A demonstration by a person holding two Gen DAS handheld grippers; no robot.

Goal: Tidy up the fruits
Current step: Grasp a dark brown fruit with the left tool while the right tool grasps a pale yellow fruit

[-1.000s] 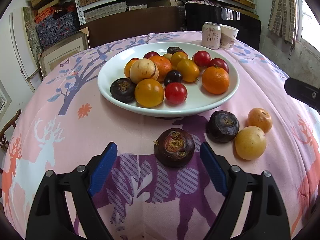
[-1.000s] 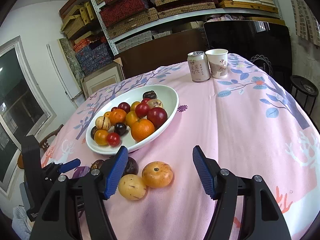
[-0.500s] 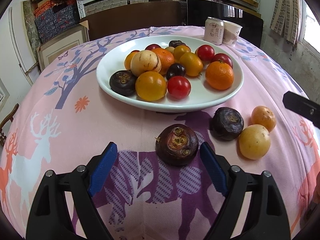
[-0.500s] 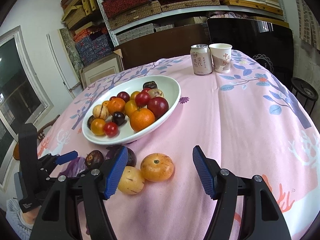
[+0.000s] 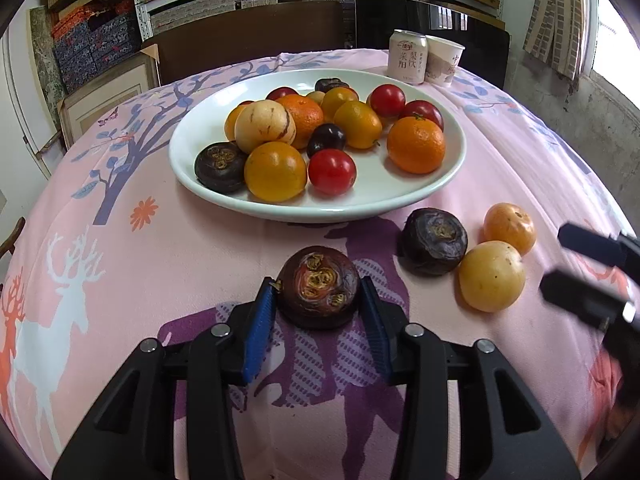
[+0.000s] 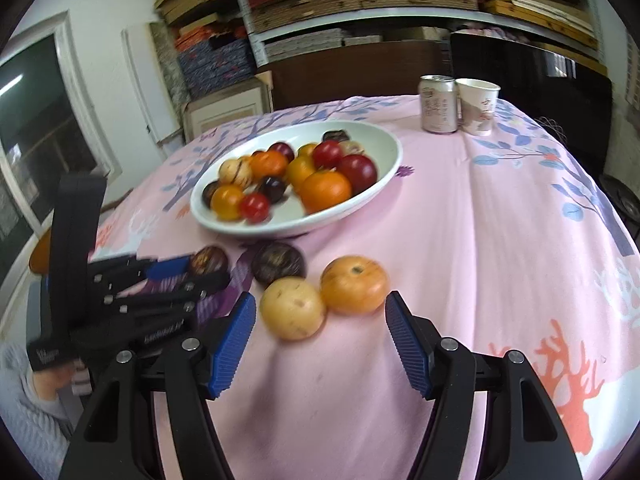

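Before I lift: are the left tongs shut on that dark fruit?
Shut: left tongs press both blue pads against the dark purple-brown round fruit.

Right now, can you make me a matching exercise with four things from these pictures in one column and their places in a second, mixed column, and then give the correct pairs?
Things:
1. dark purple round fruit with a scarred top
2. pale yellow round fruit
3. bright orange mandarin
4. silver drink can

Places:
A. inside the white oval dish
B. between the blue pads of the left claw
C. beside the white paper cup
D. on the pink tablecloth, before the open right claw

Pairs: 1-B, 2-D, 3-A, 4-C
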